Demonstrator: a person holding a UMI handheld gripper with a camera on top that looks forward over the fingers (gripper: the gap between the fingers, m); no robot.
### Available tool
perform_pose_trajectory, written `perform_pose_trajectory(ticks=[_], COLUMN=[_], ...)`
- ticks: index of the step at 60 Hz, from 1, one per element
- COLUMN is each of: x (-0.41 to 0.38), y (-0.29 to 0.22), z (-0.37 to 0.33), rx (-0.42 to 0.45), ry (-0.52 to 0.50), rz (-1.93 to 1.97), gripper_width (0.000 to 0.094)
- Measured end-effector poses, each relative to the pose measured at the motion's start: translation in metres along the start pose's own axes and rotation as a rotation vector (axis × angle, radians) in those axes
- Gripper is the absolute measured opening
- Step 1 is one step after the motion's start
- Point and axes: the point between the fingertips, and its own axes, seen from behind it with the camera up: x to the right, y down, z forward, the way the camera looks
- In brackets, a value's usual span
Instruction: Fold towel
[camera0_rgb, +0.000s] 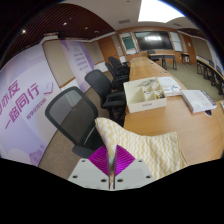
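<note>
A cream towel (150, 150) with a wavy woven pattern lies on the wooden table (190, 120) just ahead of my fingers. One corner of it is lifted and rises to a point at its left side. My gripper (111, 161) is shut on the towel's near edge. The two purple pads (98, 158) meet with the cloth pinched between them. The part of the towel under the fingers is hidden.
A white box (146, 96) and a stack of papers (198, 100) lie farther along the table. Black office chairs (72, 112) line its left side. A purple-and-white banner (30, 100) stands at the left. Windows are at the far end of the room.
</note>
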Motion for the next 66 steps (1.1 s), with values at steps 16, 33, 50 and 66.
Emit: perform_pose_trajectory(ticks=[16, 33, 50, 66], x=[0.155, 0.269, 0.231, 0.137], y=[0.025, 0.006, -0.031, -0.007], z=[0.007, -0.047, -0.137, -0.247], rx=[-0.094, -0.047, 0.042, 0.106], ry=[0.199, 0.362, 0.409, 0.45], rz=[0.066, 0.005, -0.114, -0.148], gripper_width=[0.0058, 0.0794, 0.0853, 0.0856])
